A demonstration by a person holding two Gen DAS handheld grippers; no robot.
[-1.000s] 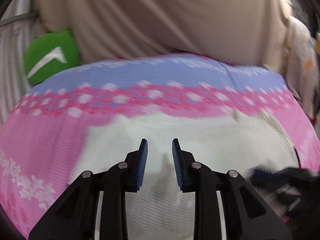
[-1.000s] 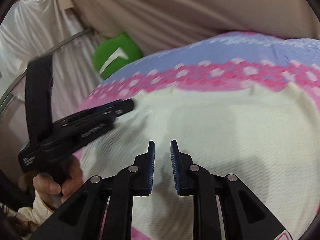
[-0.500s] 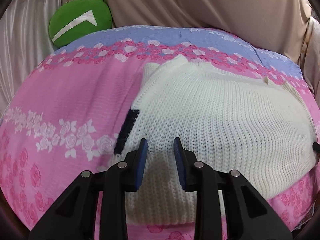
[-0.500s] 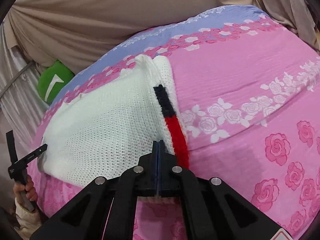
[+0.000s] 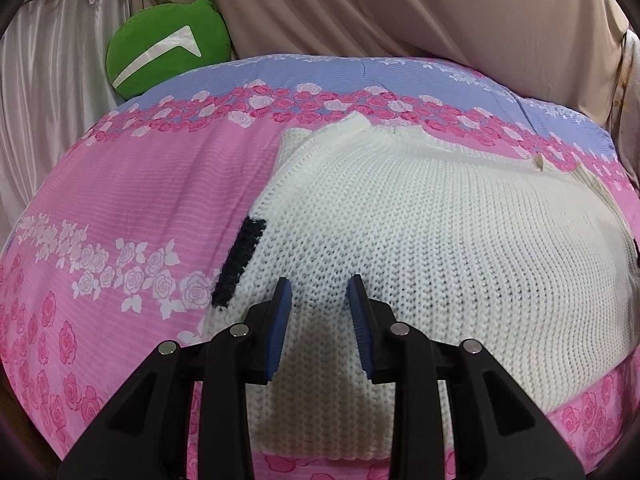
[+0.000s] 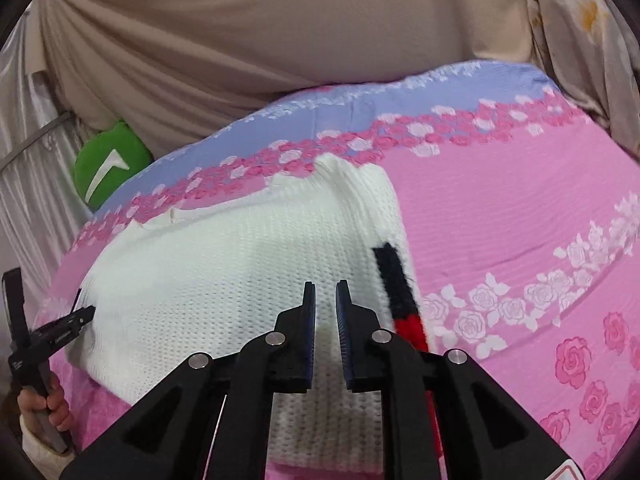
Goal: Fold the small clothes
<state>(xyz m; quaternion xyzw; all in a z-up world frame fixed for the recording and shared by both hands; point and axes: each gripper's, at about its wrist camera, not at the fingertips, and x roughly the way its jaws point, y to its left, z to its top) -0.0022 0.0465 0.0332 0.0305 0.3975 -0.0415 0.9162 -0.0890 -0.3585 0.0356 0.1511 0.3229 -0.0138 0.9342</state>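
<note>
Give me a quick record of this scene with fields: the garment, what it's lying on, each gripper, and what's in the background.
garment: white knit sweater, lying flat, with a dark blue trim strip on one edge and a red section below it
surface: pink rose-print bedspread with a blue band at the far side
left gripper: jaws apart over the sweater, nothing pinched
right gripper: jaws opening over the sweater, nothing between them
background: green plush cushion, beige draped cloth

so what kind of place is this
Probably a bedroom: the white sweater lies on a bed's pink rose-print quilt, a green plush cushion sits at the far edge, and beige cloth hangs behind.
</note>
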